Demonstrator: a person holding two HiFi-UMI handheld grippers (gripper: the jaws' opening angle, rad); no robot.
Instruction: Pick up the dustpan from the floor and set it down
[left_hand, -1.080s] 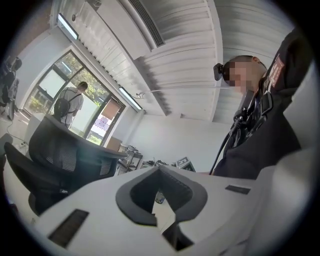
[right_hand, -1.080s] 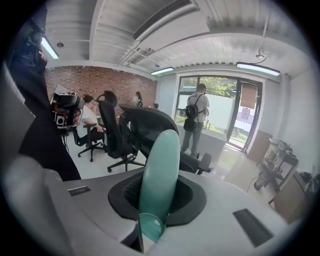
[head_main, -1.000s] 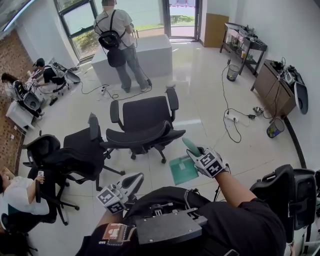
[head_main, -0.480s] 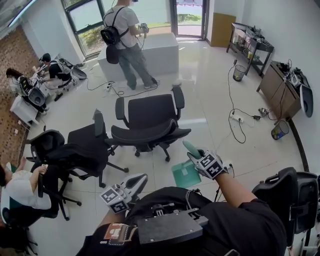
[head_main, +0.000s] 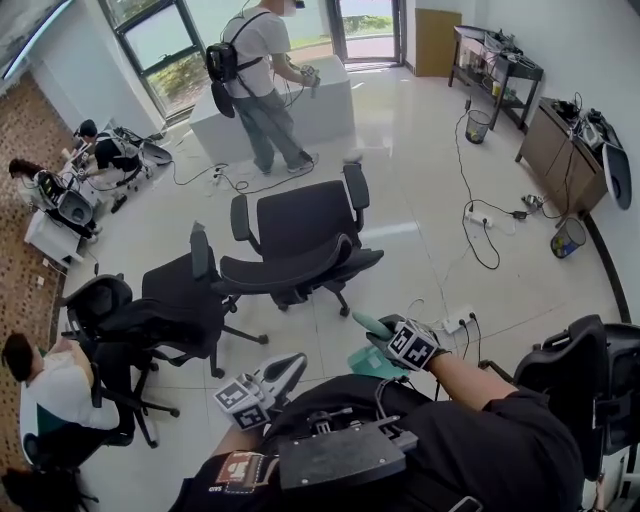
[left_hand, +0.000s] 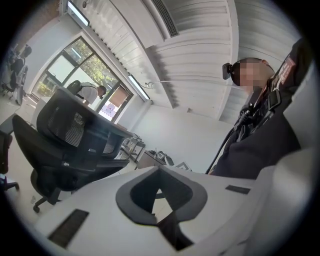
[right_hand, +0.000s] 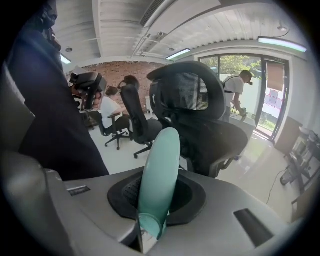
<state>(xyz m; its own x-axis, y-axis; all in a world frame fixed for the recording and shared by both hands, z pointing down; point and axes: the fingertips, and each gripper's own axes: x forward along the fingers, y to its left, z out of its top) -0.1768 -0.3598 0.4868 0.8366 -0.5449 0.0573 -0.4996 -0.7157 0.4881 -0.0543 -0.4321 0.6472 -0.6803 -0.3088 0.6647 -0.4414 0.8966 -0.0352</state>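
We see the right claw (head_main: 383, 333) clamped on the mint-green handle of the dustpan (head_main: 368, 360). In the right gripper view the handle (right_hand: 159, 170) stands up between the two dark pads of that claw (right_hand: 156, 202), which press on it from both sides. From the head view the claw points downward and the pan hangs low, close to the pale tiled floor (head_main: 430, 240) just ahead of our body. Our dark clothing hides its near edge, so we cannot tell whether it touches the floor. The left claw (head_main: 292, 364) is held level at our left side with its jaws together, and the left gripper view shows nothing between its pads (left_hand: 159, 197). Ahead of the dustpan stands a black office chair (head_main: 300, 240), with a second black chair (head_main: 165, 305) to its left. A white power strip (head_main: 455, 320) lies on the floor near the right claw. Farther off, a person wearing a backpack (head_main: 260, 75) stands at a white counter (head_main: 330, 105).
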